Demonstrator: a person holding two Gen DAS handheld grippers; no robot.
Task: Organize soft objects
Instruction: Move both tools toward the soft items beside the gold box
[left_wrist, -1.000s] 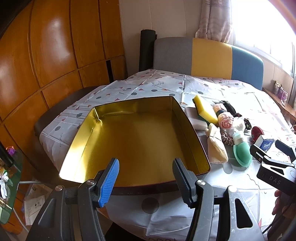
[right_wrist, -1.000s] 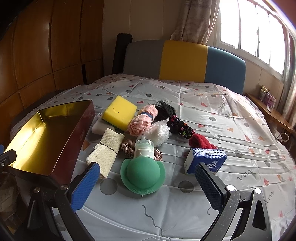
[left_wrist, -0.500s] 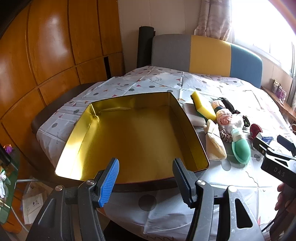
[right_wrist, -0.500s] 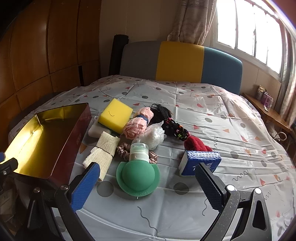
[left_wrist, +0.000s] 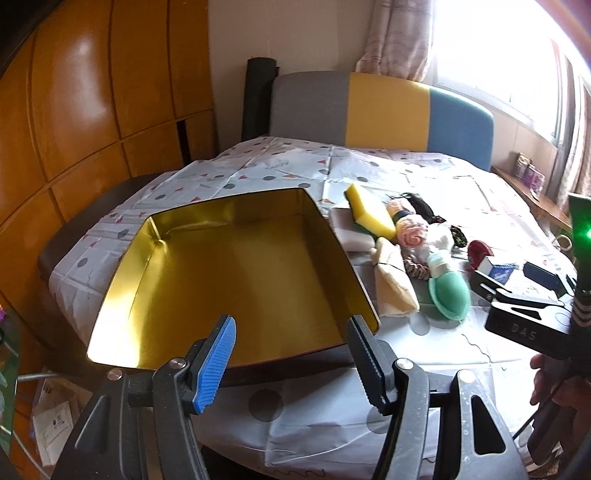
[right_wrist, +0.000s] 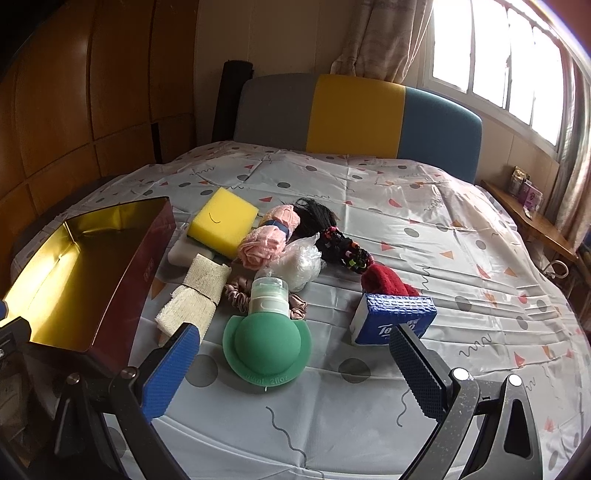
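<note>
An empty gold-lined tin (left_wrist: 229, 266) lies on the bed's left side, also seen in the right wrist view (right_wrist: 74, 266). Beside it is a heap: a yellow sponge (right_wrist: 223, 219), pink cloth (right_wrist: 264, 245), a beige woven cloth (right_wrist: 195, 295), a clear bag (right_wrist: 299, 260), black hair ties (right_wrist: 347, 251), a red knit piece (right_wrist: 384, 282), a blue tissue pack (right_wrist: 395, 317) and a green squeeze bottle (right_wrist: 266, 339). My left gripper (left_wrist: 291, 325) hovers at the tin's near edge, jaws opening, nothing between them. My right gripper (right_wrist: 291, 332) stands open in front of the green bottle, touching nothing.
The patterned sheet (right_wrist: 424, 229) covers the bed up to a grey, yellow and blue headboard (right_wrist: 354, 118). Wooden wall panels (left_wrist: 92, 110) run along the left. A wooden ledge (right_wrist: 532, 221) sits under the window at right. A hand (left_wrist: 554, 380) holds the right gripper.
The left gripper has tilted a little, so the tin sits slightly differently in its view, and its jaws are a touch wider. The right gripper and the objects have stayed put.
</note>
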